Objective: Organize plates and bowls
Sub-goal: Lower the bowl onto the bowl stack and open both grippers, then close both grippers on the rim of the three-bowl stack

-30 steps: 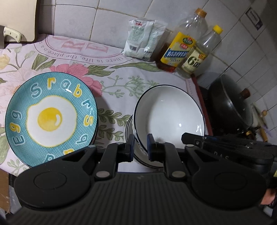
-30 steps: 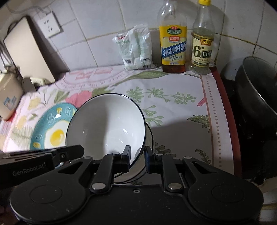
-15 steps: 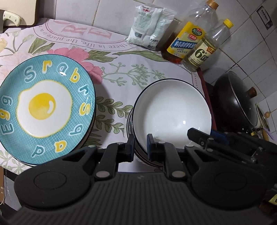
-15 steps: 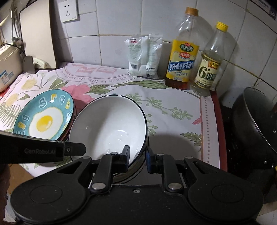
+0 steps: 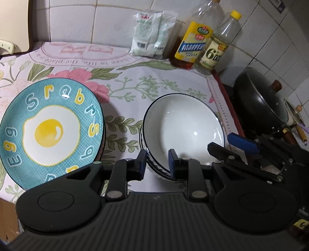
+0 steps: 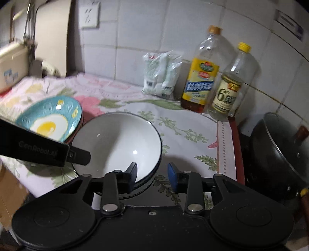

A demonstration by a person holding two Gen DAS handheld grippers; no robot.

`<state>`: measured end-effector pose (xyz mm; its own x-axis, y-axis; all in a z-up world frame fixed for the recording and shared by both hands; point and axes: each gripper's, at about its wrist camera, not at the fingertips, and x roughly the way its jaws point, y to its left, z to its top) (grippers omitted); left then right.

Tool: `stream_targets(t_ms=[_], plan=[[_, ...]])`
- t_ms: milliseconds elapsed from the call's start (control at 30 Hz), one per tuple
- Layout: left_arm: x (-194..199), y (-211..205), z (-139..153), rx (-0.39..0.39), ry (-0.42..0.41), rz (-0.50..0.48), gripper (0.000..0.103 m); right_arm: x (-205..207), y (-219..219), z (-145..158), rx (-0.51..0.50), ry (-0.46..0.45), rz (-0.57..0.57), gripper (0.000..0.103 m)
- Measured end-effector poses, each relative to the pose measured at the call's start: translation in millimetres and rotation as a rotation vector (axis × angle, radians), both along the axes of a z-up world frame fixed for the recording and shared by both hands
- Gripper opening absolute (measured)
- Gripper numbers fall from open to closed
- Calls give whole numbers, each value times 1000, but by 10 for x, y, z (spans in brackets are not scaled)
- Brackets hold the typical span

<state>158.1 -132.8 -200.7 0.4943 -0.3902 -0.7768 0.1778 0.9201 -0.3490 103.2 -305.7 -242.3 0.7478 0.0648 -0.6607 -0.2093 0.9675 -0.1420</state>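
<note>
Fingers of the left gripper (image 5: 157, 164) straddle the near rim of the white bowl (image 5: 183, 133); its jaws have just been opening, and the blue pads stand a little off the rim on either side, gripping nothing. The right gripper (image 6: 152, 172) has likewise just been opening: one finger sits inside the bowl's rim, the other outside and clear of it, so the rim lies between them unpressed.

The white bowl, with a dark line round its rim, sits upright on top of a small stack of like bowls, of which only the edges show beneath it. Left of the bowl, close but apart, lies the fried-egg plate (image 5: 52, 129), teal with letters round its border, resting on a darker plate below.

Both stacks stand on the surface (image 5: 154, 81), which is covered by a floral cloth with pink blooms, green sprigs and a ring of lettering. Behind the bowl, against the white tiled wall (image 6: 139, 29), lean two white packets (image 5: 152, 36), and right of them stand a yellow-labelled cooking wine bottle (image 5: 195, 40) and a vinegar bottle (image 5: 218, 50) with a yellow cap. Right of the bowl, past the cloth's red edge, a black wok (image 5: 260, 100) under a lid with a brown knob sits on the stove. Far left of the bowl a wall socket (image 6: 89, 14) shows above a cream appliance (image 6: 11, 65), blurred.
</note>
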Motion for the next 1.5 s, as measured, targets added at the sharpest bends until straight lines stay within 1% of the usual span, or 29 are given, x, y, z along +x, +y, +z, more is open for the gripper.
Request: stream_targets(t_ms=[67, 200, 267, 367, 433, 500, 600, 667, 700, 733, 767, 800, 867, 967, 1033, 1133, 1333, 1500], plan=[[-56, 7, 31, -8, -15, -8, 31, -91, -50, 24, 39, -18, 5, 39], [-179, 11, 117, -16, -31, -21, 35, -302, -87, 92, 67, -42, 16, 42], [-251, 12, 169, -17, -42, -29, 40, -398, -108, 117, 89, -41, 15, 42], [-359, 20, 239, -17, -61, -41, 41, -546, -132, 145, 112, -52, 19, 47], [-425, 35, 269, -17, -68, -42, 42, -638, -131, 153, 117, -64, 28, 48], [-488, 53, 276, -13, -77, -41, 46, -735, -141, 155, 124, -79, 34, 48], [-554, 71, 255, -3, -77, -41, 47, -881, -192, 170, 130, -130, 14, 48], [-597, 80, 244, -1, -76, -48, 48, -941, -249, 175, 155, -135, 2, 53], [-614, 90, 242, -9, -76, -51, 49, -970, -272, 175, 165, -139, -2, 59], [-631, 105, 239, -28, -75, -59, 50, -1012, -283, 171, 170, -145, -2, 61], [-647, 119, 233, -48, -70, -68, 51, -1041, -285, 160, 166, -150, 2, 61], [-658, 126, 231, -59, -68, -75, 52, -1060, -279, 146, 157, -150, 4, 61], [-695, 122, 236, -57, -79, -85, 54, -1087, -269, 105, 143, -145, 2, 61], [-742, 102, 235, -45, -103, -107, 57, -1131, -267, 33, 152, -144, 5, 63], [-771, 97, 213, -43, -114, -119, 59, -1176, -257, -15, 156, -159, 1, 63], [-817, 109, 160, -48, -127, -117, 61, -1213, -240, -97, 177, -167, -5, 64], [-888, 131, 63, -80, -162, -111, 67, -1216, -163, -295, 184, -167, 4, 74], [-903, 167, 19, -137, -199, -74, 70, -1124, -106, -495, 190, -199, 31, 74]])
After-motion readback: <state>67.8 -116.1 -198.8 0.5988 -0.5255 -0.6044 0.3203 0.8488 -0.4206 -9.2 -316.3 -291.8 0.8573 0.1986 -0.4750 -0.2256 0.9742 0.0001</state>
